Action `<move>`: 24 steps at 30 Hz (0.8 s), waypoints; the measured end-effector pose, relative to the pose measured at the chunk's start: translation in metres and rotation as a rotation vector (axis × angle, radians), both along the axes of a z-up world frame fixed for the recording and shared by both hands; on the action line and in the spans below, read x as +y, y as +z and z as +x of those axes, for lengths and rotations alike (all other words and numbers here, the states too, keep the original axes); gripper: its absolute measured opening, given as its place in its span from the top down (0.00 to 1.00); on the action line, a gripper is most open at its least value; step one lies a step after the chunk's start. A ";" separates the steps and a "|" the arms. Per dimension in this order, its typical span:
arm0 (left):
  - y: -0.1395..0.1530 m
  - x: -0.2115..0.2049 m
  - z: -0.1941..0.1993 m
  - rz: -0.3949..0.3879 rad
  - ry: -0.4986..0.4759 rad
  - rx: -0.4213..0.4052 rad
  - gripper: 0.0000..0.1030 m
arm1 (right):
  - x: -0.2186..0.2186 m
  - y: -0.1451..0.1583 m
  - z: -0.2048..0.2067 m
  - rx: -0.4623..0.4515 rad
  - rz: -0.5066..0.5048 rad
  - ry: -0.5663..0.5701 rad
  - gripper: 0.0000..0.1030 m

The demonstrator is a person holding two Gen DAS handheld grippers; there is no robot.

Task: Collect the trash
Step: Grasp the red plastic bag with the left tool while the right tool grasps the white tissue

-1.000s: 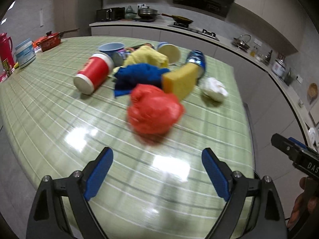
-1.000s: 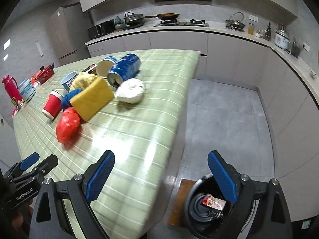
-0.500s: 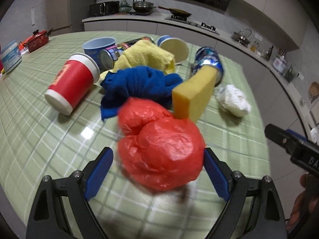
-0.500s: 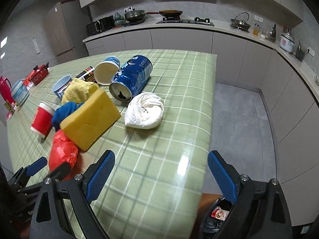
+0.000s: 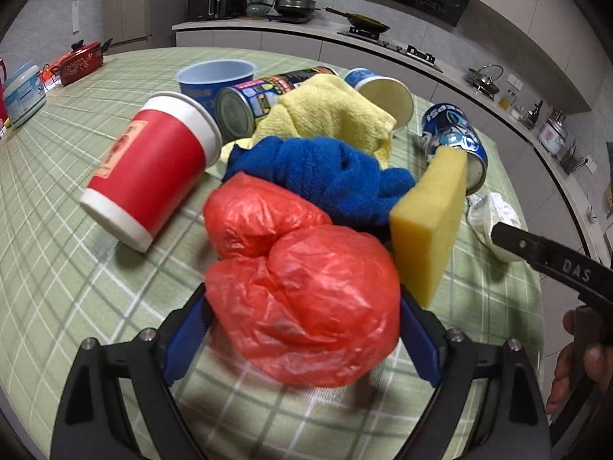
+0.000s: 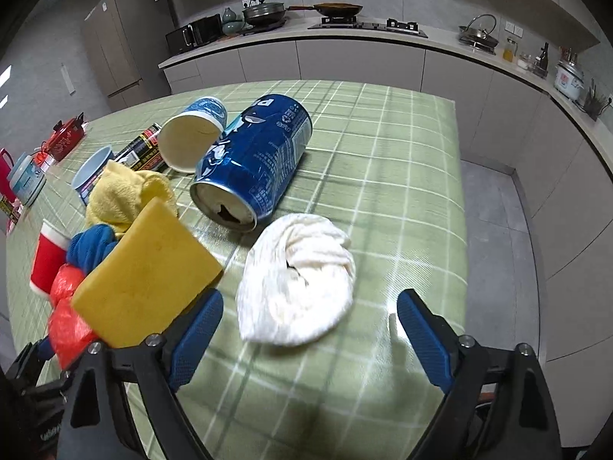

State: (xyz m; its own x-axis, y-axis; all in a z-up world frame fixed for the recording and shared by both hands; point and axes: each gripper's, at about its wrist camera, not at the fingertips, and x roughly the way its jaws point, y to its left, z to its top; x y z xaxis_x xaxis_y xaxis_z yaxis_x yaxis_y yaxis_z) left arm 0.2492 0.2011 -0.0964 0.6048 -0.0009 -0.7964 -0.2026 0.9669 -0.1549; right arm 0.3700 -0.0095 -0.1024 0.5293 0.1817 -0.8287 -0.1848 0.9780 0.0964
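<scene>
Left gripper [image 5: 302, 329] spread, straddling red plastic bag [image 5: 302, 306] at table [image 5: 57, 268] front, 6 o'clock of pile. Light, crinkly, slippery; pinch its bulging middle. Right gripper [image 6: 310, 326] just narrowing, still open around white wad [image 6: 295, 283]; soft, compressible.

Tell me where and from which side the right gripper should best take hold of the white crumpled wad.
Probably across the middle of the white wad, coming down from the near table edge as the right gripper already points. The wad is a soft, rounded lump lying apart from the blue can and yellow sponge, with bare tablecloth on both flanks for the fingers. The jaws, just closing, stand wider than it.
</scene>
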 end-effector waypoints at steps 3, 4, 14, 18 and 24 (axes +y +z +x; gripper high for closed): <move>0.000 0.004 0.001 -0.011 0.005 -0.011 0.17 | 0.001 -0.006 0.004 0.028 0.012 0.014 0.46; 0.001 0.005 0.001 -0.014 0.003 -0.018 0.22 | 0.001 -0.006 0.003 0.024 0.012 0.017 0.48; 0.012 0.012 -0.019 -0.059 -0.016 -0.053 0.65 | -0.011 0.006 -0.025 -0.008 0.061 0.035 0.57; 0.020 0.005 -0.034 -0.055 -0.014 -0.073 0.65 | -0.019 0.015 -0.041 -0.018 0.075 0.043 0.57; 0.028 -0.012 -0.046 -0.040 -0.016 -0.084 0.65 | -0.032 0.029 -0.065 -0.043 0.086 0.049 0.57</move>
